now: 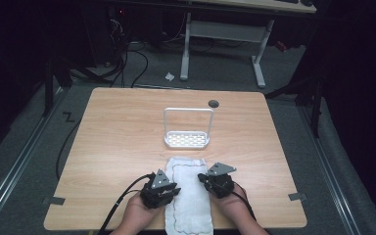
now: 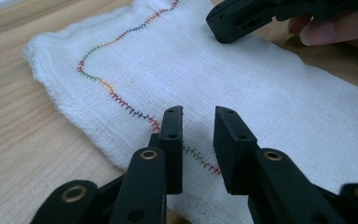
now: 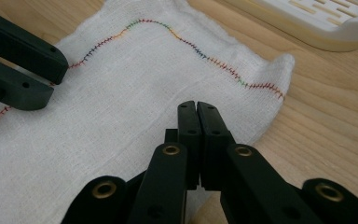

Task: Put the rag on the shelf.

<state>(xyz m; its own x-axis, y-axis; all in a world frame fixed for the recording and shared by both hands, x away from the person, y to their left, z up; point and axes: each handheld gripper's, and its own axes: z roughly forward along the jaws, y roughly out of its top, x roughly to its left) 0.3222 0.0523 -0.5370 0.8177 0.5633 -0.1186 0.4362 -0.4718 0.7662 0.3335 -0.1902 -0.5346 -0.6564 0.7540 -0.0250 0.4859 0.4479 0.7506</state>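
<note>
**Two hand-held grippers at a stitched white cloth, wooden table**

Left gripper: black, held in the person's left hand; jaws parted with a clear gap between them, nothing held. Positioned at the left long edge of the cloth, its tips just above the fabric near the line of stitching in the left gripper view.

Right gripper: black, held in the right hand; jaws pressed together, flat faces meeting. Whether any fabric is pinched between them cannot be told. Positioned at the right long edge of the cloth.

Cloth: white woven gauze, rectangular, lying flat on the table between the two grippers, its near end reaching the table's front edge. Multicoloured stitching runs in a wavy border inside the hem.

Rack: white plastic, slotted base with an upright loop frame, standing just beyond the cloth's far end.

Table: light wood grain; dark round hole near the far edge.
</note>
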